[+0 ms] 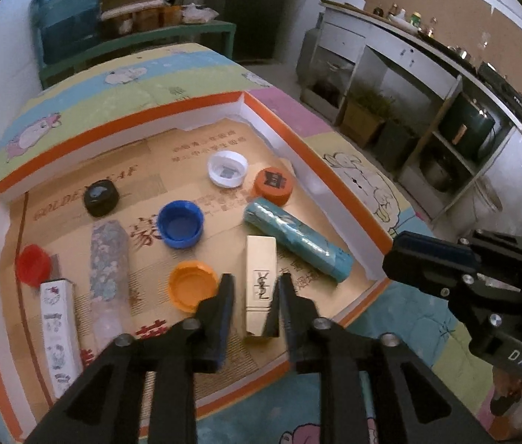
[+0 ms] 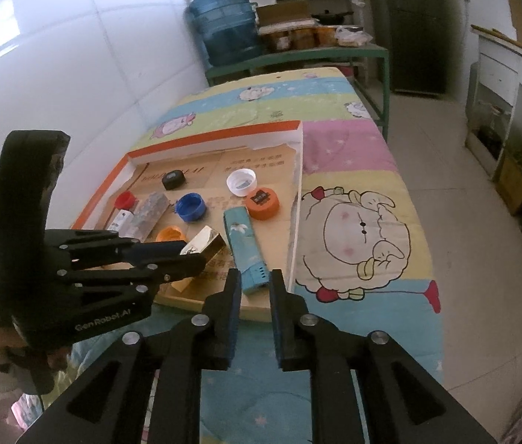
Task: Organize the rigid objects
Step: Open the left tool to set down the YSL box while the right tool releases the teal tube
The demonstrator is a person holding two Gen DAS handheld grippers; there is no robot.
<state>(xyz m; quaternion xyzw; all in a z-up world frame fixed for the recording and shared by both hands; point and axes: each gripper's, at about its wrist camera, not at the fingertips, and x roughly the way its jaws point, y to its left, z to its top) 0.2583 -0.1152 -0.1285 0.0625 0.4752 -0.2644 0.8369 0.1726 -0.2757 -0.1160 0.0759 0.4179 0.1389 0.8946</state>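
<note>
Straddling the gold lipstick case [image 1: 259,285] near the tray's [image 1: 120,125] front edge, the left gripper [image 1: 255,296] stands open, orange cap [image 1: 191,285] and teal tube [image 1: 296,238] alongside; right gripper [image 2: 254,288] open, empty.

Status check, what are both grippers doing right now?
Left gripper open, fingers astride gold lipstick box. Right gripper open, empty, near teal tube. Orange cap beside left finger.

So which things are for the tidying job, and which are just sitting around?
For the job:
- gold lipstick case, between the left hand-held gripper fingers
- teal tube
- blue cap, orange cap, white cap
- orange-rimmed tray

Just lying about:
- water jug
- green bench
- cartoon blanket
</note>
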